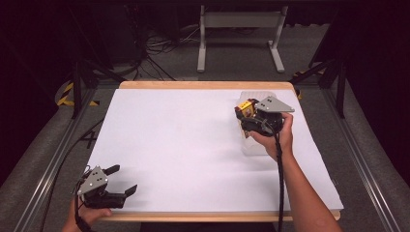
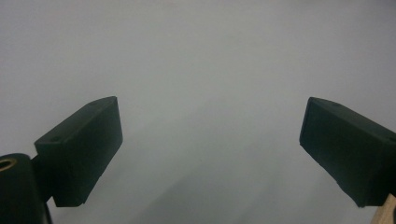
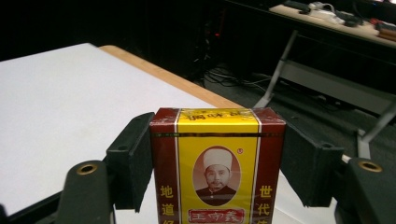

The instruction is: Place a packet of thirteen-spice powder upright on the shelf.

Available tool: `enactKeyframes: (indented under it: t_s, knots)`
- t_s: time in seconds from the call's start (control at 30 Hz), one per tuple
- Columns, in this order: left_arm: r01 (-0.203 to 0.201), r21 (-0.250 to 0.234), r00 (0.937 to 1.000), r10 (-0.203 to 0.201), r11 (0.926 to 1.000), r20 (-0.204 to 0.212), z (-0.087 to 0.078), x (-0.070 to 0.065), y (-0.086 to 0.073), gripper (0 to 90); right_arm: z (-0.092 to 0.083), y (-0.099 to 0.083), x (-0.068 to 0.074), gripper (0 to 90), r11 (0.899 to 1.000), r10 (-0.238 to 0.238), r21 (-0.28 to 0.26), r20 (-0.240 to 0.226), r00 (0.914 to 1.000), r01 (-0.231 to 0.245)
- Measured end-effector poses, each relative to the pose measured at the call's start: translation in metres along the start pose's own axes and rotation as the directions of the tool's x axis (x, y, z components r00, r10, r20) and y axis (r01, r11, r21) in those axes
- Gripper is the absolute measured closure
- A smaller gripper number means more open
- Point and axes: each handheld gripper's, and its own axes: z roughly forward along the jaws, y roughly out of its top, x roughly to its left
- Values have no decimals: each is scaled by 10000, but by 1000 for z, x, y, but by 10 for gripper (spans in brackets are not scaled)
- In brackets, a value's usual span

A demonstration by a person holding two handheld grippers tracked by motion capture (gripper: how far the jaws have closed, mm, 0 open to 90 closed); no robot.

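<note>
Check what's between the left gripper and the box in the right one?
Nothing: bare white table cover between left gripper and red-yellow box, per high view.

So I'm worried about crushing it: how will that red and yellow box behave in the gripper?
The box looks like thin card with a glossy wrap, so probably light and slightly slippery. Its flat sides sit squarely between the right gripper jaws, so it likely won't twist. A hard squeeze might dent it.
</note>
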Motion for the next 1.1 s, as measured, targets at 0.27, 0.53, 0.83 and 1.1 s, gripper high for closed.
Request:
enactKeyframes:
  t_s: [0.27, 0.53, 0.83, 1.1]
  knots:
    - [-27, -11, 10000, 27, 10000, 14, 0, 0, 0, 66, 2, -9, -16, 328, 9981, 611, 16, 725, 9955, -614]
    - [-82, 1, 10000, 82, 10000, -1, 0, 0, 0, 66, 2, -19, -25, 328, 9961, 806, 280, 1109, 9906, -842]
    - [-84, -1, 10000, 84, 10000, -5, 0, -1, 0, 66, -3, -28, -32, 327, 9935, 982, 462, 1204, 9879, -1043]
    - [-58, -32, 10000, 58, 10000, 5, -1, -1, 0, 66, -11, -31, -34, 326, 9936, 914, 553, 1249, 9879, -989]
